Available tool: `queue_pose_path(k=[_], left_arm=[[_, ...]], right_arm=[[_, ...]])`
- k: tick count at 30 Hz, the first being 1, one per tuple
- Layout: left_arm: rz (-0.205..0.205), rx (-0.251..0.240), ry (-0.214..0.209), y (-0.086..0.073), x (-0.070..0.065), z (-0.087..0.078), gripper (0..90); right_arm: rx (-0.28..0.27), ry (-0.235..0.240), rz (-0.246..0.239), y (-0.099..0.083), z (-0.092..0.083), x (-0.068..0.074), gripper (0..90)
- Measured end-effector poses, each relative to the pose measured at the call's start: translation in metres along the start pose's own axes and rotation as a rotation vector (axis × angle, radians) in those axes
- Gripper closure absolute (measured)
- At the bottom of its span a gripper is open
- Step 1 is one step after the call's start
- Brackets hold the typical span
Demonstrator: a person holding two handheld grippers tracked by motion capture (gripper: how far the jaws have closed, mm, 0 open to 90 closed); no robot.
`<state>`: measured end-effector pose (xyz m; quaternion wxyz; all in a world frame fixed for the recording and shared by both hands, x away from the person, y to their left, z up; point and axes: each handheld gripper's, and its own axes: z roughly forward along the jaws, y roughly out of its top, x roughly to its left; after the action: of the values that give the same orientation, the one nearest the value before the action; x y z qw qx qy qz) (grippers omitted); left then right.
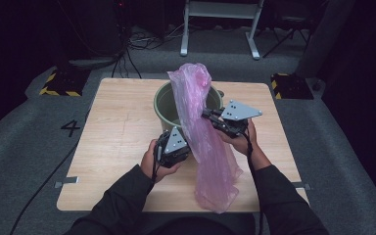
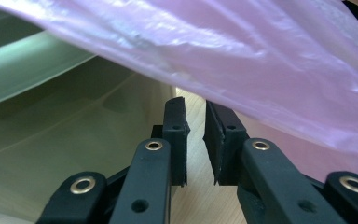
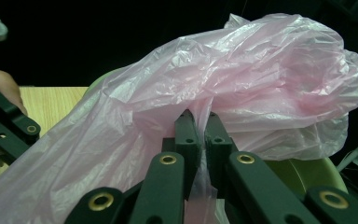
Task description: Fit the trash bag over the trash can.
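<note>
A thin pink plastic bag (image 1: 200, 122) hangs from above a green bucket (image 1: 164, 105) down to the table's front edge. My right gripper (image 1: 208, 116) is shut on a fold of the bag beside the bucket's rim. In the right gripper view the film (image 3: 261, 70) is pinched between the jaws of the right gripper (image 3: 204, 123), and it billows above them. My left gripper (image 1: 176, 144) sits left of the bag, by the bucket's near wall. In the left gripper view the jaws of the left gripper (image 2: 196, 121) stand a narrow gap apart with bare wood showing between them. The bag (image 2: 261, 56) passes over them.
The bucket stands mid-table on the light wooden table (image 1: 122, 132), and its wall (image 2: 51, 140) lies close to the left jaw. Dark carpet surrounds the table. A white frame (image 1: 220, 24) stands behind it, and yellow-black striped blocks (image 1: 58, 83) flank the far corners.
</note>
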<state>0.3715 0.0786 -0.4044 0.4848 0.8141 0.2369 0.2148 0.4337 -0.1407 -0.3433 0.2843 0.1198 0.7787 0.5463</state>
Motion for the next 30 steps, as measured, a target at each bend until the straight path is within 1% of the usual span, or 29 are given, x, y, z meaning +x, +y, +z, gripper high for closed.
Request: queue_pose_path(k=[1, 2, 3, 4, 5, 6, 7, 8, 9, 10, 11, 12, 13, 14, 15, 16, 17, 20, 21, 22, 23, 24, 26, 27, 28, 30], left_arm=[[-0.005, -0.007, -0.002, -0.001, 0.002, -0.001, 78.3], [-0.014, -0.029, -0.012, -0.004, 0.005, -0.004, 78.0], [-0.029, -0.060, -0.063, -0.005, 0.008, -0.009, 66.6], [-0.029, -0.062, -0.072, -0.006, 0.010, -0.013, 55.3], [-0.029, -0.062, -0.072, -0.006, 0.010, -0.013, 48.4], [-0.035, -0.058, -0.050, -0.006, 0.010, -0.020, 39.2], [-0.040, -0.048, -0.057, -0.006, 0.011, -0.024, 31.3], [-0.040, -0.048, -0.057, -0.006, 0.011, -0.024, 28.1], [-0.051, -0.047, -0.034, -0.006, 0.012, -0.031, 26.6], [-0.058, -0.032, -0.015, -0.005, 0.012, -0.034, 26.1], [-0.058, -0.032, -0.015, -0.005, 0.012, -0.034, 23.8], [-0.076, 0.004, -0.049, -0.004, 0.012, -0.040, 20.7], [-0.065, 0.013, -0.058, -0.003, 0.012, -0.044, 19.6], [-0.055, 0.018, -0.058, -0.003, 0.010, -0.047, 19.6], [-0.055, 0.018, -0.058, -0.003, 0.010, -0.047, 19.7], [-0.030, 0.049, -0.056, 0.000, 0.008, -0.054, 19.7], [-0.016, 0.056, -0.056, 0.001, 0.006, -0.057, 19.2], [-0.011, 0.057, -0.063, 0.004, 0.002, -0.063, 18.1], [-0.011, 0.057, -0.063, 0.004, 0.002, -0.063, 17.9], [-0.016, 0.045, -0.072, 0.007, -0.002, -0.064, 17.9], [-0.020, 0.043, -0.071, 0.009, -0.004, -0.063, 17.8], [-0.016, 0.045, -0.062, 0.011, -0.007, -0.061, 17.8], [-0.012, 0.050, -0.020, 0.016, -0.013, -0.055, 19.0], [-0.012, 0.050, -0.020, 0.016, -0.013, -0.055, 21.2], [-0.018, 0.056, -0.011, 0.020, -0.019, -0.046, 20.9], [-0.018, 0.069, 0.013, 0.022, -0.023, -0.036, 20.9]], right_arm=[[0.000, 0.000, 0.000, 0.000, 0.000, 0.000, 87.9], [0.001, -0.001, -0.001, 0.000, 0.000, 0.000, 88.0], [0.005, -0.007, -0.006, -0.001, 0.000, 0.000, 88.1], [0.007, -0.009, -0.007, -0.001, -0.001, 0.000, 88.2], [0.007, -0.009, -0.007, -0.001, -0.001, 0.000, 88.2], [0.011, -0.010, -0.010, -0.002, -0.001, -0.001, 88.3], [0.015, -0.014, -0.012, -0.002, -0.001, -0.001, 88.3], [0.016, -0.018, -0.015, -0.002, -0.001, 0.000, 88.3], [0.016, -0.022, -0.019, -0.002, -0.001, 0.000, 88.3], [0.018, -0.025, -0.021, -0.003, -0.001, 0.000, 88.3], [0.018, -0.025, -0.021, -0.003, -0.001, -0.001, 88.4], [0.020, -0.029, -0.021, -0.003, -0.001, -0.001, 88.4], [0.021, -0.033, -0.022, -0.003, -0.001, -0.001, 88.5], [0.022, -0.036, -0.023, -0.003, -0.002, -0.001, 88.6], [0.022, -0.036, -0.023, -0.003, -0.002, -0.001, 88.6], [0.018, -0.053, -0.034, -0.003, -0.003, 0.000, 88.8], [0.017, -0.064, -0.036, -0.003, -0.003, 0.000, 88.9], [0.026, -0.077, -0.040, -0.003, -0.002, -0.001, 89.0], [0.029, -0.082, -0.043, -0.003, -0.001, -0.001, 89.0], [0.030, -0.084, -0.041, -0.004, -0.001, -0.001, 89.1], [0.031, -0.084, -0.042, -0.004, -0.001, -0.001, 89.1], [0.036, -0.089, -0.045, -0.004, -0.001, -0.001, 89.2], [0.042, -0.099, -0.047, -0.004, -0.001, -0.001, 89.3], [0.043, -0.101, -0.048, -0.004, -0.001, -0.001, 89.4], [0.045, -0.106, -0.052, -0.003, -0.001, -0.001, 89.4], [0.046, -0.114, -0.057, -0.003, -0.001, -0.001, 89.4]])
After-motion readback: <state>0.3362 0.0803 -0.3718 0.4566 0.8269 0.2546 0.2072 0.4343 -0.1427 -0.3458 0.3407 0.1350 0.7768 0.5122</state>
